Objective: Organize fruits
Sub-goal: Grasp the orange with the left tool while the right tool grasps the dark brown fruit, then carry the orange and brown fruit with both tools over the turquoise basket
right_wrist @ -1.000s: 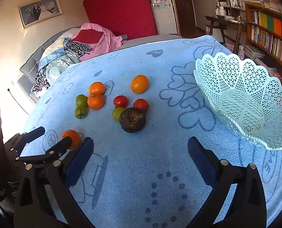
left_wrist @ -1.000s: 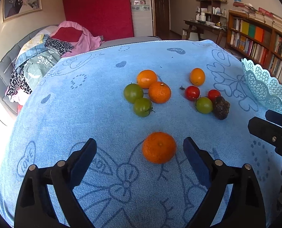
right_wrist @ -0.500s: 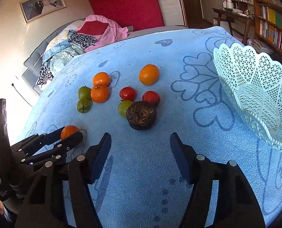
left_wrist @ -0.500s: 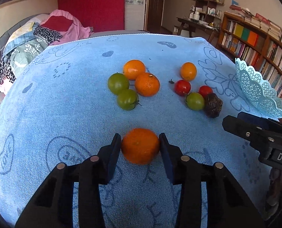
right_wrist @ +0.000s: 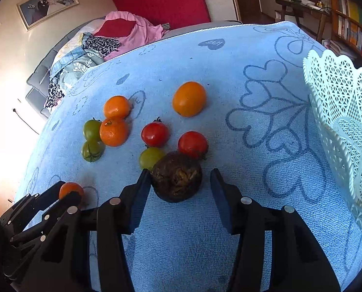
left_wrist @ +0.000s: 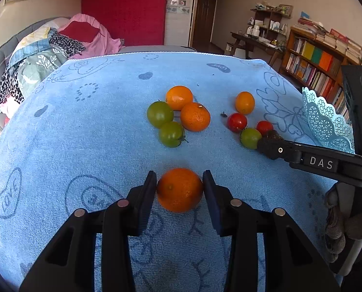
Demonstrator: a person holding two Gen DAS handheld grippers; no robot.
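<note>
- My left gripper [left_wrist: 179, 189] is pinching a mandarin [left_wrist: 179, 189], with both fingers pressed on its sides, low over the blue towel [left_wrist: 83, 146] that covers the surface.
- My right gripper [right_wrist: 178, 185] is spread around a dark wrinkly fruit [right_wrist: 176, 176]. The left finger touches it; the right finger is just apart.
- Right behind the dark fruit sit a pale green tomato [right_wrist: 150, 157] and two red tomatoes [right_wrist: 154, 133].
- To the left is a tight bunch: two green tomatoes [right_wrist: 92, 129] and two oranges [right_wrist: 113, 131], all touching.
- Farther back, one orange-yellow fruit [right_wrist: 189, 98] lies alone.
- On the right stands the lacy white basket [right_wrist: 337, 112]. I see no fruit in the part of it that shows.
- Far away is a sofa with clothes [right_wrist: 103, 46] on it, and a bookshelf [left_wrist: 312, 68].
</note>
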